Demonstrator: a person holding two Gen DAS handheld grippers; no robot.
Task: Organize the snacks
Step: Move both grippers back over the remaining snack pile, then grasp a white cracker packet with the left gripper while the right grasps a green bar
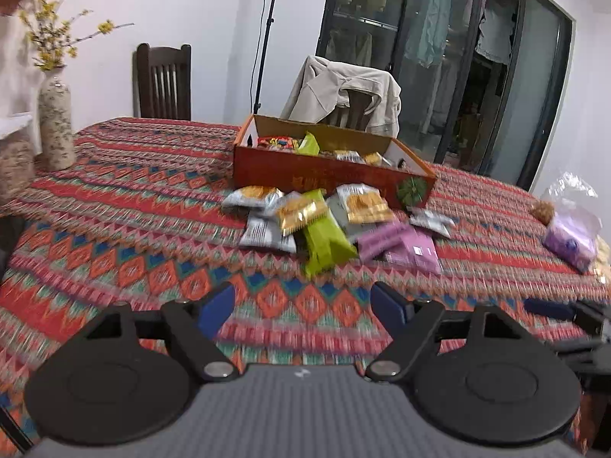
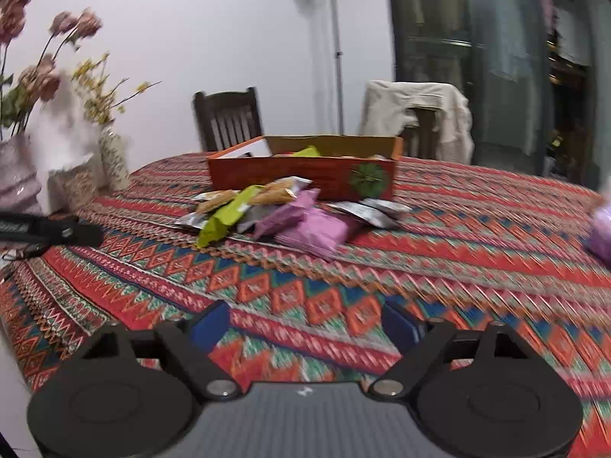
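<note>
Snacks (image 1: 328,221) lie well beyond the empty left gripper (image 1: 303,305)

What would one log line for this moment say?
left gripper: open, empty | right gripper: open, empty | snack packets: loose, before orange box | box: partly filled

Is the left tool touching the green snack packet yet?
Apart. The left wrist view shows patterned tablecloth between the open left tool and the green snack packet.

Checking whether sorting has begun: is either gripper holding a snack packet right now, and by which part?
Nothing is held. The left gripper and right gripper both have open, empty jaws above the patterned tablecloth, short of the snack packets.
</note>
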